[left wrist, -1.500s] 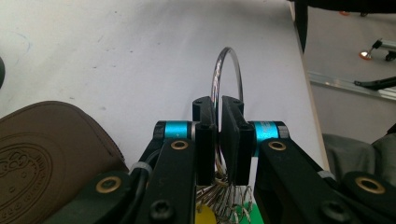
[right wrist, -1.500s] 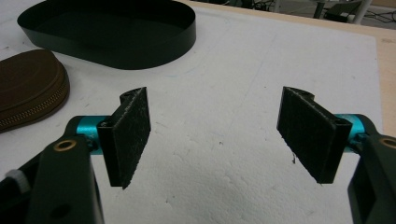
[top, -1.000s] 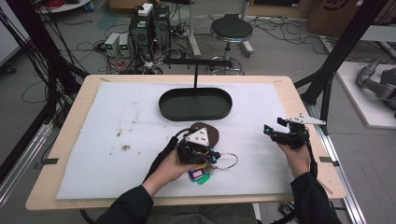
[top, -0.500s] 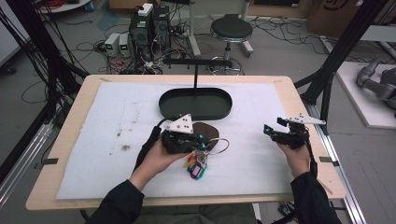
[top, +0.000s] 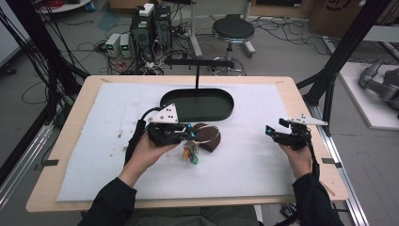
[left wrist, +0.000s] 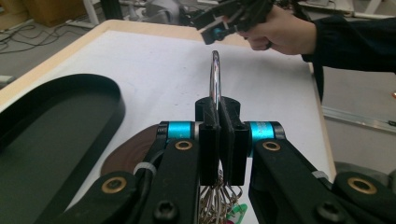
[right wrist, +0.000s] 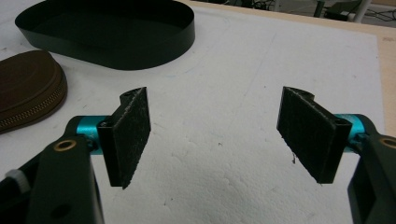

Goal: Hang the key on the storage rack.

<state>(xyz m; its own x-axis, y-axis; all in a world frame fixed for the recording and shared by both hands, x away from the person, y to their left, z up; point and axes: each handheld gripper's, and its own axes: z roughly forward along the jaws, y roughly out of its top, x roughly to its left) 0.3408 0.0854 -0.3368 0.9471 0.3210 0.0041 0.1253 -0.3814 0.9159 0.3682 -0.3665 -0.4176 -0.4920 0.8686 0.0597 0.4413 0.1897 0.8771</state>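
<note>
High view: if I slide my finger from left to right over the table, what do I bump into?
Left hand-held gripper → keys → brown pouch → right hand-held gripper.

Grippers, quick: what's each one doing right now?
Left gripper: shut on the key ring, keys dangling below.
Right gripper: open, holding nothing, above the white mat.

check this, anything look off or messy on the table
Nothing looks damaged or spilled. The only blemish is a patch of small dark specks on the white mat, left of the left gripper. That gripper pinches a key ring with keys hanging beneath; the right gripper is open over bare mat.
</note>
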